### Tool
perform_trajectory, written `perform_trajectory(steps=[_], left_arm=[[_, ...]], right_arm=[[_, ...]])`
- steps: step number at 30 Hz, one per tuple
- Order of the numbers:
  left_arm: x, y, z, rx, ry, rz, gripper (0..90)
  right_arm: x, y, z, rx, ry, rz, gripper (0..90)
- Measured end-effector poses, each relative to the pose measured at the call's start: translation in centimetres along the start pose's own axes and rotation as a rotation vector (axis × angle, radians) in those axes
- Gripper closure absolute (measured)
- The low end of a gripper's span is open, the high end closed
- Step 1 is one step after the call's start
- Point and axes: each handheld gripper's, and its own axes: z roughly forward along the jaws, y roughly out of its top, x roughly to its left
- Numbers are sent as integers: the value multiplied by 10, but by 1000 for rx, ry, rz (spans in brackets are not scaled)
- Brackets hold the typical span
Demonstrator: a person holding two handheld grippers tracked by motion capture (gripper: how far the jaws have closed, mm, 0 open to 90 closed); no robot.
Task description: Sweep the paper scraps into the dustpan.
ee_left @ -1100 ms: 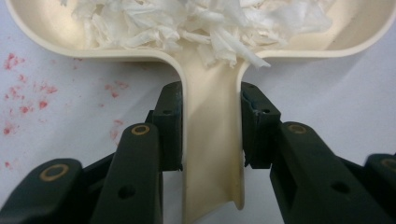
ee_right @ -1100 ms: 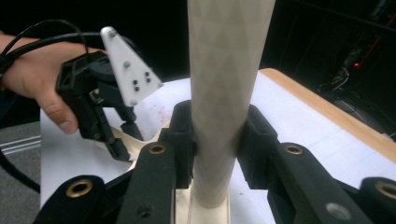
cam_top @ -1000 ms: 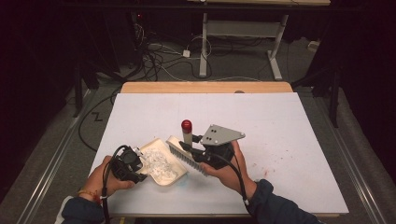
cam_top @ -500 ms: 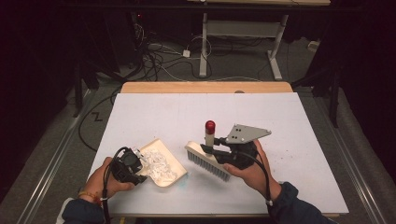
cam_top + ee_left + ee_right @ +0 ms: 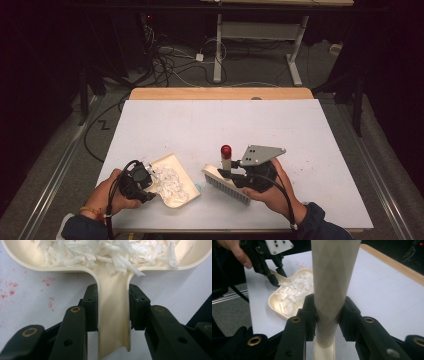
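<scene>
Cream plastic on both tools, and no brand, label or readable writing on either. Your left gripper (image 5: 113, 315) has its jaws clamped on the flat handle of the dustpan (image 5: 176, 181), which sits on the near-left part of the table with a heap of white paper shreds (image 5: 167, 180) in its tray; from the left gripper view, a few shreds spill toward the neck of the handle. Your right gripper (image 5: 327, 315) has its jaws closed around the round handle of the brush (image 5: 227, 182); from above, the handle stands upright with a red cap (image 5: 226, 149) at the top, and the bristle head rests on the table just right of the dustpan, apart from it. The grey three-cornered plate (image 5: 261, 153) rides on top of your right gripper. The table surface (image 5: 210, 125) is a white sheet with faint red specks, more of them near the dustpan and on the right side, and a bare wood strip (image 5: 220, 93) runs along the far edge. Beyond that the room is dark: grey floor, tangled cables (image 5: 170, 62) and the legs of a white desk frame (image 5: 260, 35).
</scene>
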Motion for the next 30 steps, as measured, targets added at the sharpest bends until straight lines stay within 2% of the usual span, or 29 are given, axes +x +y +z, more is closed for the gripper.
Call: perform_trajectory(steps=[8,12,15,18,25,30], left_arm=[[-2,4,1,-2,-3,-6,632],[-2,3,2,-6,-9,-6,633],[-1,2,2,-6,-14,-5,633],[-1,2,2,-8,-19,-10,633],[0,3,6,-14,-28,-30,633],[3,2,8,-38,-34,-57,632]], right_arm=[[26,14,22,-13,47,-40,705],[31,19,26,-49,59,-31,706],[28,22,19,-100,51,-18,706],[22,26,10,-121,45,-15,706],[18,26,-3,-112,23,-31,705],[3,15,-20,-118,-10,-8,706]])
